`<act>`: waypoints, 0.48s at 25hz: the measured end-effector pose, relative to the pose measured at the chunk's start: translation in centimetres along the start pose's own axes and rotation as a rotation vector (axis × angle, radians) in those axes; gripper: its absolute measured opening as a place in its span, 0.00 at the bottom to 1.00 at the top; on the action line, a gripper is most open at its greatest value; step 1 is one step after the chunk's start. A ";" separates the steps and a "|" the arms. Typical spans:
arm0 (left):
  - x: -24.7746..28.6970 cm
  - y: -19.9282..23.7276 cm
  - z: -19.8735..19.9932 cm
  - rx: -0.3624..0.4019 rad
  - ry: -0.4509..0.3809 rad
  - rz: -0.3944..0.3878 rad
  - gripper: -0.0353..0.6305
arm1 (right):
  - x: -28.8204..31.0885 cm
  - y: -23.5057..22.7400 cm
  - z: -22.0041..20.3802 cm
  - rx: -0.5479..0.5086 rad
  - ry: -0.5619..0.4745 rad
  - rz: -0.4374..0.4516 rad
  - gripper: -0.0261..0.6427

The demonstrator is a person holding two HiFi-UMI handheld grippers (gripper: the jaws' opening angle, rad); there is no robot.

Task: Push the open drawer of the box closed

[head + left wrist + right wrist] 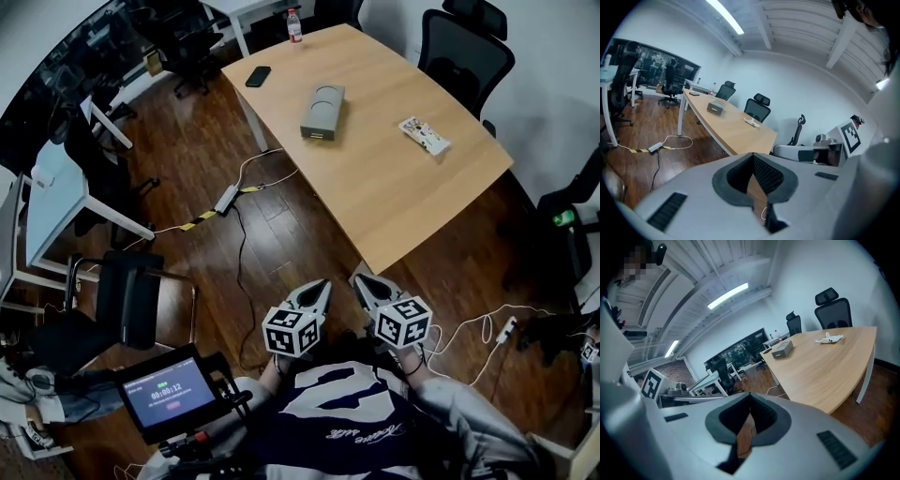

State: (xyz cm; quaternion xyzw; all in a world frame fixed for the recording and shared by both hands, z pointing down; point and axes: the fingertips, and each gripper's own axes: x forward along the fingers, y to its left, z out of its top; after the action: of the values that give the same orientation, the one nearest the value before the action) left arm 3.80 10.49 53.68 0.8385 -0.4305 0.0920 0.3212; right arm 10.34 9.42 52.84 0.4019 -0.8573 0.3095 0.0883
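The box (323,111) is a small grey case lying flat on the far half of the table (394,216), towards its left edge. Its drawer end (317,136) faces me and a little left; from here I can't tell how far the drawer stands out. I judge the box to be light and rigid, with a smooth shell on a smooth wooden top, so a plain shove on the drawer front would likely slide the whole case away instead of seating the drawer. I would brace the far end with one gripper and press flat on the middle of the drawer front with the other. No pinch is needed.

To the right of the box, well apart, lies a white packet (424,135). Farther off sit a dark phone (258,76) and a bottle (294,25) near the far edge.

Both grippers hang low by my chest, short of the table's near corner and well apart from the box. The left gripper (322,284) has its jaws brought together at the tips with nothing between them. The right gripper (360,279) is the same, closed and empty. That suits a push.
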 end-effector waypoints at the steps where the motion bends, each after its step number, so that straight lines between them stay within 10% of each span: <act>1: -0.2 -0.4 -0.3 -0.003 -0.010 0.009 0.06 | -0.4 0.1 -0.3 -0.006 0.004 0.013 0.04; 12: -4.3 -4.1 -6.0 -0.115 -0.064 0.125 0.06 | -5.4 1.9 -4.4 -0.064 0.061 0.127 0.04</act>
State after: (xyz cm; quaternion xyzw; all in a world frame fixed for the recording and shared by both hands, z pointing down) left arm 5.07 18.73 54.61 0.7928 -0.4964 0.0599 0.3486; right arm 12.06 16.38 53.30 0.3341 -0.8873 0.2992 0.1075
